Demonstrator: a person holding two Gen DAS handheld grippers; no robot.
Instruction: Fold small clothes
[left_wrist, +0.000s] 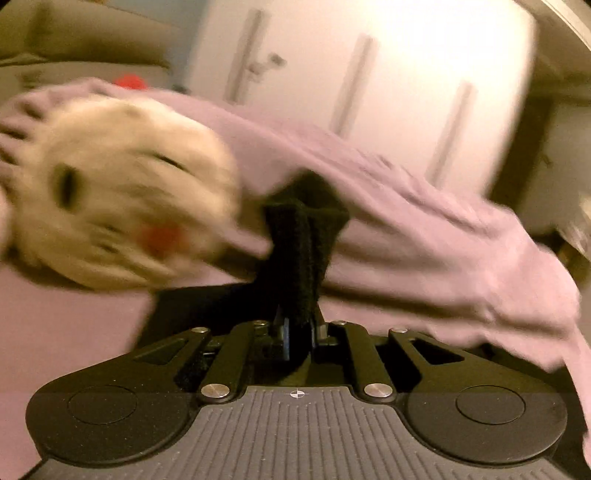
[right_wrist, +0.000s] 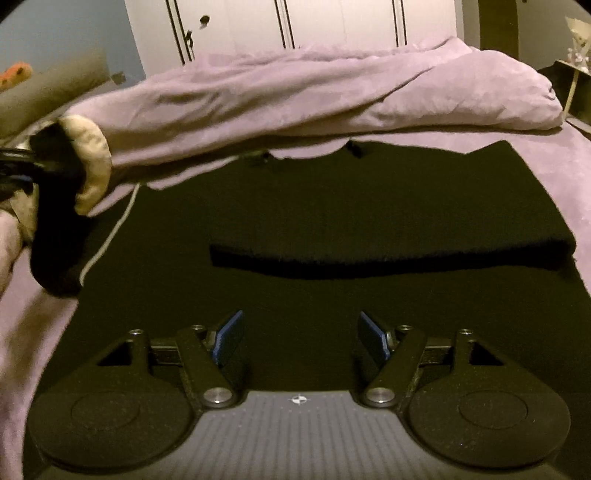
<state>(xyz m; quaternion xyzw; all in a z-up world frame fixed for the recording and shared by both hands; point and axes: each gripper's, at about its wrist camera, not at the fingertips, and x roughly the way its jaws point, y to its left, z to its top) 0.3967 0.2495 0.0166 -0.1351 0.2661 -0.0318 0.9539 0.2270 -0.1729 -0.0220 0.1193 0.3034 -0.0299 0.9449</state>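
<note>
A black garment (right_wrist: 332, 206) lies spread on the lilac bed, with one part folded over as a thick edge (right_wrist: 388, 254) across its middle. My left gripper (left_wrist: 297, 332) is shut on a black end of this garment (left_wrist: 299, 251) and holds it lifted; that lifted end (right_wrist: 55, 229) hangs at the far left of the right wrist view. My right gripper (right_wrist: 299, 336) is open and empty, low over the near part of the garment. The left wrist view is blurred.
A rumpled lilac duvet (right_wrist: 295, 92) lies across the bed behind the garment. A cream plush toy (left_wrist: 118, 192) sits at the left, close to the lifted end. A thin white cord (right_wrist: 110, 232) runs over the garment. White wardrobe doors (right_wrist: 295, 22) stand behind.
</note>
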